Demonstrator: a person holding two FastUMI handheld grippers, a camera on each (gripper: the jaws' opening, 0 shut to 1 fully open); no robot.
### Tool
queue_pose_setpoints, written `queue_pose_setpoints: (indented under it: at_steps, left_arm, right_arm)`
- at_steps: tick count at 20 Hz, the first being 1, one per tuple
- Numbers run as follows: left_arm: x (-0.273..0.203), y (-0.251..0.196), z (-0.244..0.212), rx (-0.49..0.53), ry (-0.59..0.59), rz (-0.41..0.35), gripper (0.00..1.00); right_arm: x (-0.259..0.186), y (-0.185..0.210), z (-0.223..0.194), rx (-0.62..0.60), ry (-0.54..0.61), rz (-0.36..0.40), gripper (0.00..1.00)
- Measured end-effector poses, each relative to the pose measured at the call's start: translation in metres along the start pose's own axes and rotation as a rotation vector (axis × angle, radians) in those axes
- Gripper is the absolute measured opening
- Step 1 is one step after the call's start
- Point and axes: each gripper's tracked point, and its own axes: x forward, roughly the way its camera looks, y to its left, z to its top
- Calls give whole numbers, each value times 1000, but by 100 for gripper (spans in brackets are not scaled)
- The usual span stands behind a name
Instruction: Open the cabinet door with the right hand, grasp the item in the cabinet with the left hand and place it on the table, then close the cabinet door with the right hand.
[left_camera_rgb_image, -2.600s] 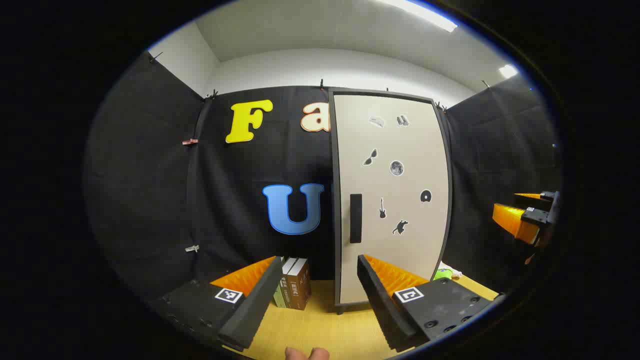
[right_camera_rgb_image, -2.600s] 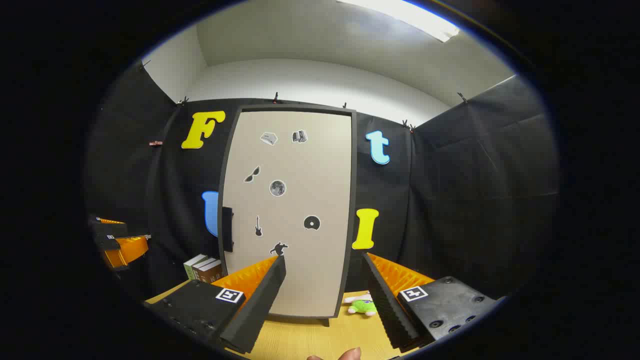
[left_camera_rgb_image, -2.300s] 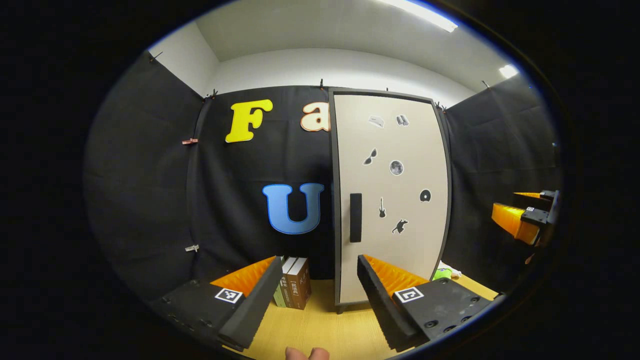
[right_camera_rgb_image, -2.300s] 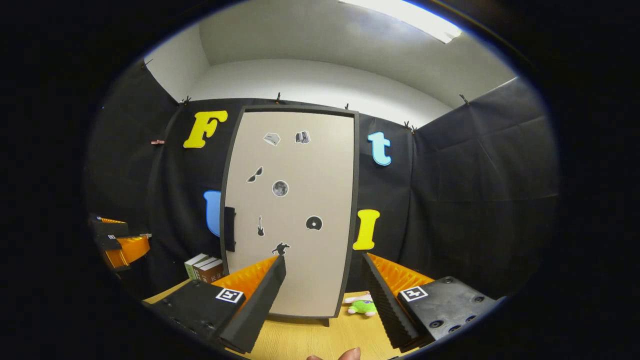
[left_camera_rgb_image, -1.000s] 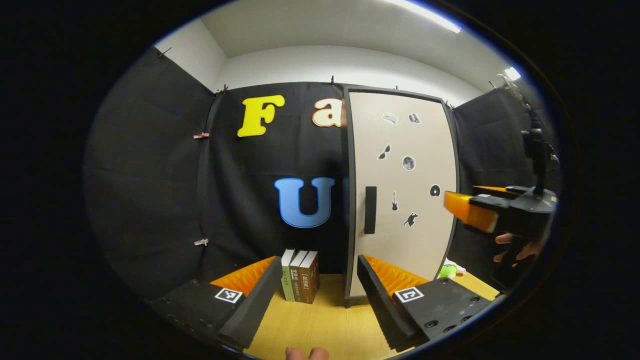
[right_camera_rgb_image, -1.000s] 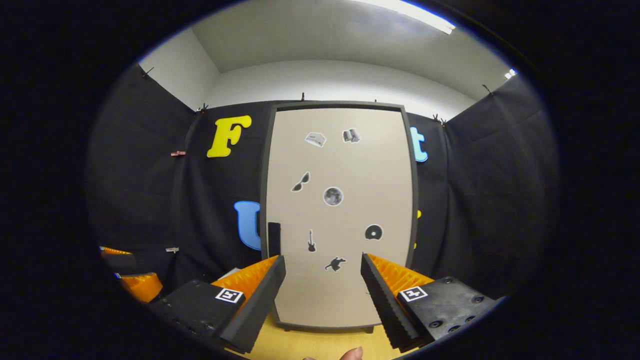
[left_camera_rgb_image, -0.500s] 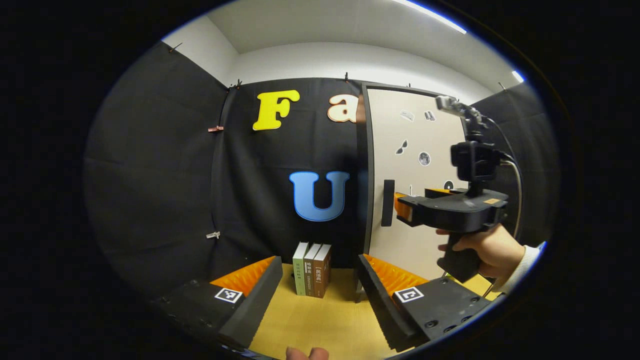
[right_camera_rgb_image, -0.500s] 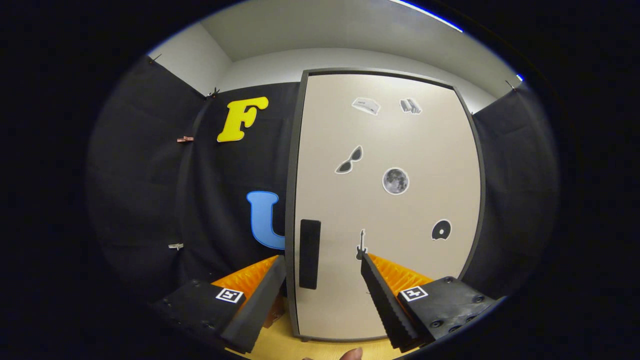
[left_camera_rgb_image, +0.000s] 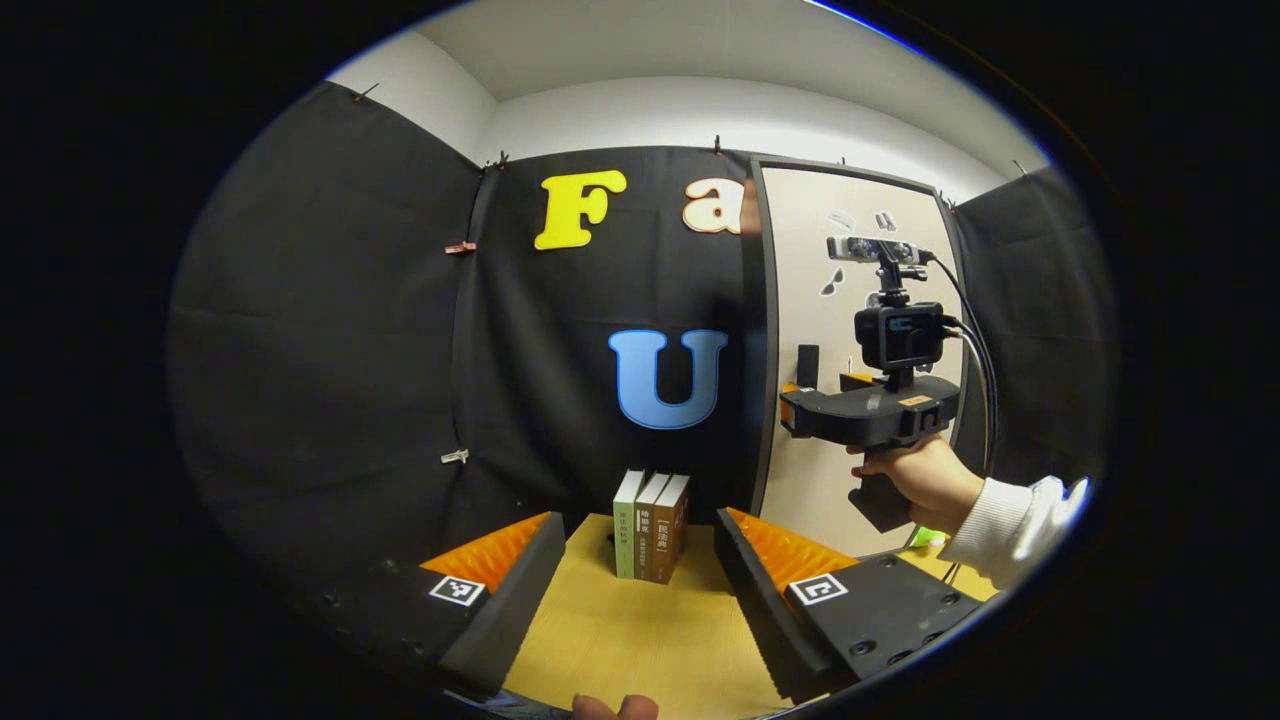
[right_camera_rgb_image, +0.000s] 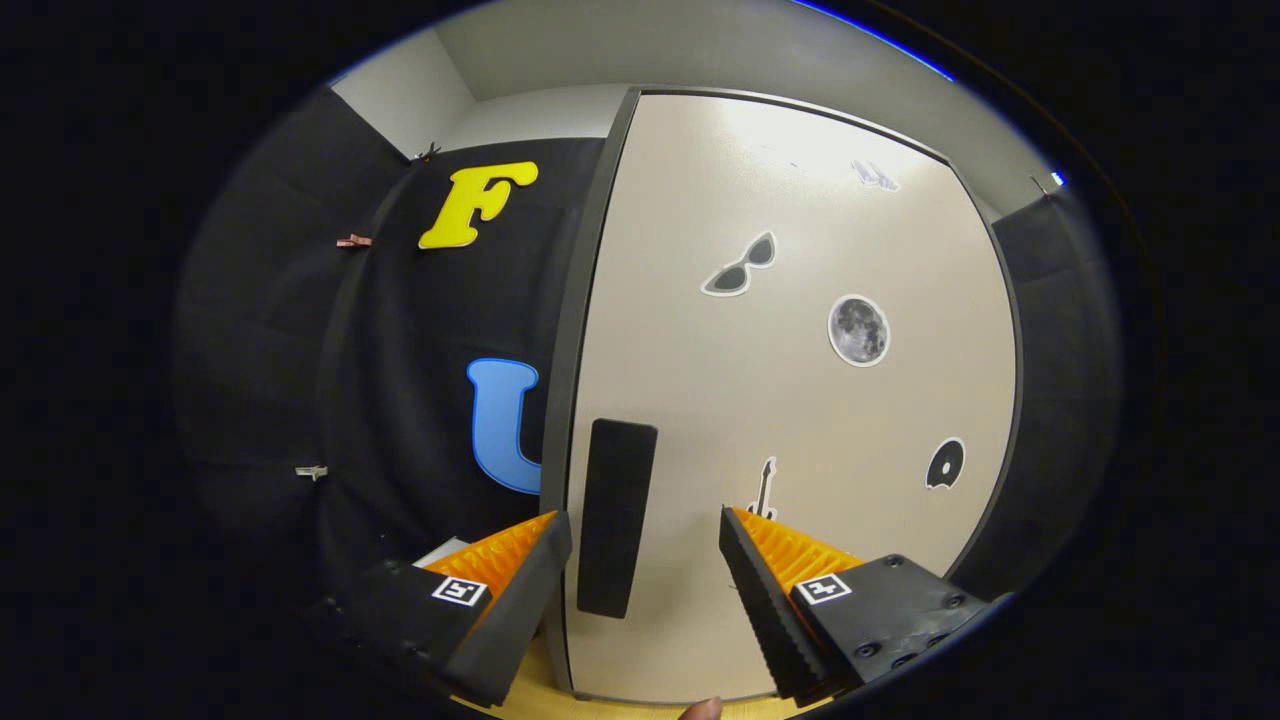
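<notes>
A tall beige cabinet door (right_camera_rgb_image: 790, 400) framed in dark grey stands closed, dotted with small stickers, in the right gripper view. The right gripper (right_camera_rgb_image: 645, 560) hovers close before it, fingers spread wide on either side of the black rectangular handle (right_camera_rgb_image: 615, 515) at the door's left edge, not yet pressing on it. In the left gripper view, a hand (left_camera_rgb_image: 920, 480) in a white sleeve holds that same gripper up to the handle. The left gripper (left_camera_rgb_image: 640, 590) waits over the pale wooden table (left_camera_rgb_image: 640, 640), fingers likewise apart and empty, facing three upright books (left_camera_rgb_image: 652, 527). The item inside the cabinet is hidden behind the door.
</notes>
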Motion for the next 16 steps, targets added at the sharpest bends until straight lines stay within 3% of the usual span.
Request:
queue_pose_setpoints:
  at_steps: [6,9,12,16]
  left_arm:
    - [-8,25,-9,-1,15,53,95]
    - [-14,34,-12,-9,19,67,95]
    - [-22,39,-8,-10,9,80,95]
    - [-30,38,-2,-8,-8,83,94]
  right_arm:
    - [16,10,-1,132,24,-38,68]
    - [18,15,-3,195,42,-42,37]
    - [16,17,-2,172,51,-15,22]
    - [6,17,-1,146,65,24,21]
